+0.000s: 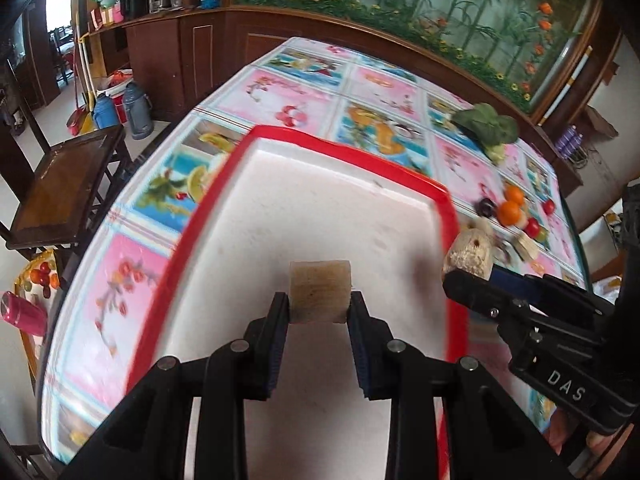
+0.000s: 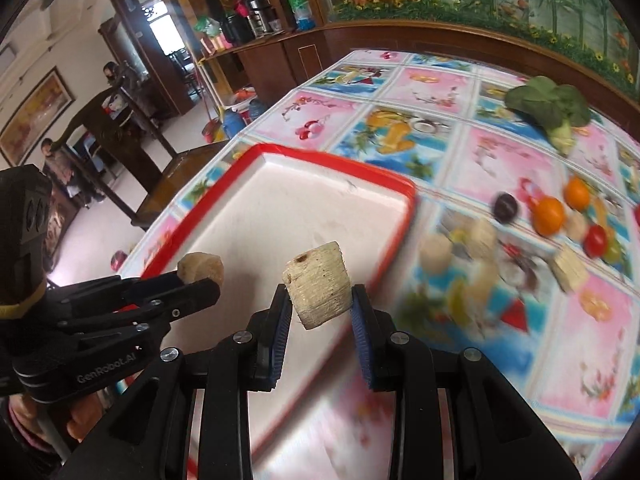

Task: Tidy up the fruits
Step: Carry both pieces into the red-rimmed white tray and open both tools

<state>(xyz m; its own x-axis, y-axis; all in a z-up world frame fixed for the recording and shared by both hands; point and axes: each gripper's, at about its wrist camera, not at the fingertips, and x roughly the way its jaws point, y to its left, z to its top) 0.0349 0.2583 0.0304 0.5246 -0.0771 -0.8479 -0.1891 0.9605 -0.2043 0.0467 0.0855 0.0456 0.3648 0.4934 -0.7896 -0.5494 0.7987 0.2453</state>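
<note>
Left wrist view, reading left to right: a wooden chair (image 1: 68, 184) stands beside the tabletop (image 1: 120, 280), whose cloth is printed with fruit and flower panels. On it sits the white tray with a red rim (image 1: 224, 184), bare inside. My left claw (image 1: 319, 304) hangs over that tray, its jaws clamped on a pale cube of fruit (image 1: 320, 290). To its right my right claw (image 1: 466, 276) reaches in from the edge of the frame, gripping a beige, rough-skinned chunk (image 1: 469, 254) above the tray's right rim. Farther right, on the cloth, lies a loose cluster: a dark plum-like fruit (image 1: 485, 207), two oranges (image 1: 510, 213), small red fruits (image 1: 532, 227) and a cut pale block (image 1: 525, 248), with a leafy green vegetable (image 1: 486, 124) well behind them.

Right wrist view, same order: two people stand in the room at far left. My left claw (image 2: 200, 280) comes in low from the left with its cube (image 2: 200, 266) held over the tray's (image 2: 360, 168) near-left corner. At centre my right claw (image 2: 320, 308) pinches the beige chunk (image 2: 318, 286), which is tilted, above the tray's near-right part. Right of the tray the blurred fruit cluster (image 2: 548, 210) rests on the tabletop (image 2: 500, 152), the green vegetable (image 2: 550, 106) beyond it
</note>
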